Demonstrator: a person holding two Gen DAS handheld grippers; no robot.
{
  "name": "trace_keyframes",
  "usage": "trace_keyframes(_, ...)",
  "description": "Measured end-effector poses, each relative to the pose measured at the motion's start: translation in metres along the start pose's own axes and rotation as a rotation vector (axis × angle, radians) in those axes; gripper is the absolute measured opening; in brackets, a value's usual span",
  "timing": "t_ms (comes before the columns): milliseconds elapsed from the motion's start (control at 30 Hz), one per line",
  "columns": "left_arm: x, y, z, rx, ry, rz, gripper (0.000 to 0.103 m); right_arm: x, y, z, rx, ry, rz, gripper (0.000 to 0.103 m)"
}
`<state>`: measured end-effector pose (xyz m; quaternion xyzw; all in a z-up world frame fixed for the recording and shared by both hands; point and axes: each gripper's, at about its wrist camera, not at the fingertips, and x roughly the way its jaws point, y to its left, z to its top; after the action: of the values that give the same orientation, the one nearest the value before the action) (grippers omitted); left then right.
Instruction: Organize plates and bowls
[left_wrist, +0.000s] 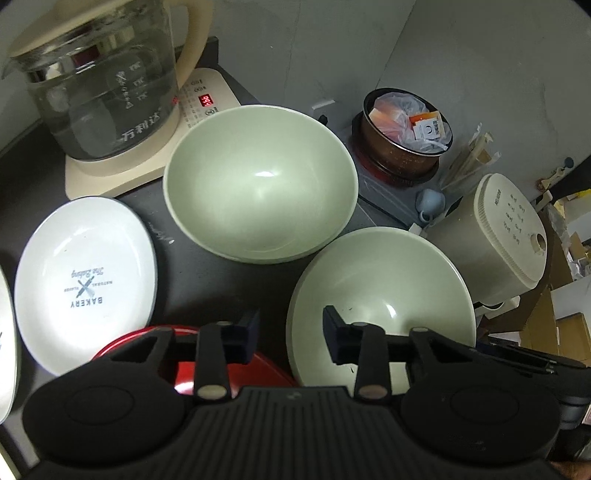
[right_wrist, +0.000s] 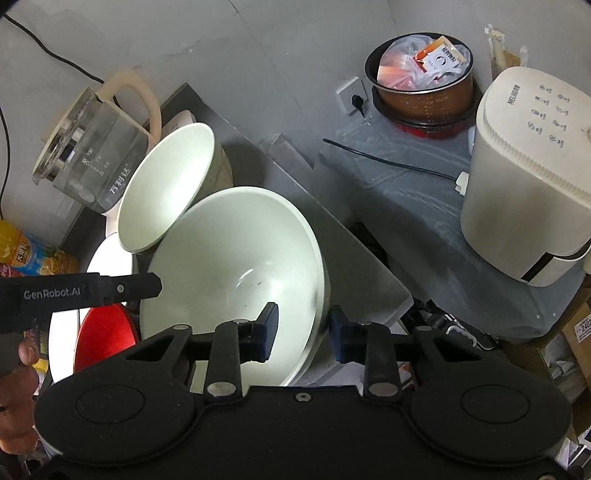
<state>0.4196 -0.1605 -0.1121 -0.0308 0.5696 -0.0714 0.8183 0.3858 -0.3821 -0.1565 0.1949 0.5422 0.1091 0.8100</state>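
Bowls: near green bowl (right_wrist: 229, 266) sat at the dark tabletop (left_wrist: 192, 236) edge, its rim between the spread fingers of the right hand-held gripper (right_wrist: 303, 328) | left hand-held gripper (left_wrist: 290, 332) spread, empty, over red plate (left_wrist: 258, 363) and that bowl's rim | white plate (left_wrist: 85, 280) left | second green bowl (left_wrist: 258, 181) beyond | kettle (left_wrist: 99, 81) farthest

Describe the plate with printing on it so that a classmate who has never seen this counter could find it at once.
Start at the glass kettle on its cream base at the back of the dark counter. In front of that base lies a white plate, left of the far green bowl. Unlike the plain green bowls and the red dish, it bears the word BAKERY.
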Motion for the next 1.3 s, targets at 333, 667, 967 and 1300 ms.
trace_keyframes(333,0.031,-0.007,0.004,0.078,0.075,-0.017,0.014,0.014,0.001,-0.005,-0.038,0.072,-0.028,0.021)
trace_keyframes(667,0.024,-0.009,0.002,0.133,0.047,-0.033,0.009,0.004,-0.002,-0.006,-0.039,0.029,-0.028,0.020)
trace_keyframes(967,-0.009,-0.010,-0.001,0.145,-0.020,-0.062,0.009,-0.026,0.009,0.002,-0.083,-0.064,-0.033,0.020)
trace_keyframes(1300,-0.050,0.003,-0.012,0.154,-0.105,-0.075,0.009,-0.056,0.038,0.007,-0.171,-0.156,-0.029,0.020)
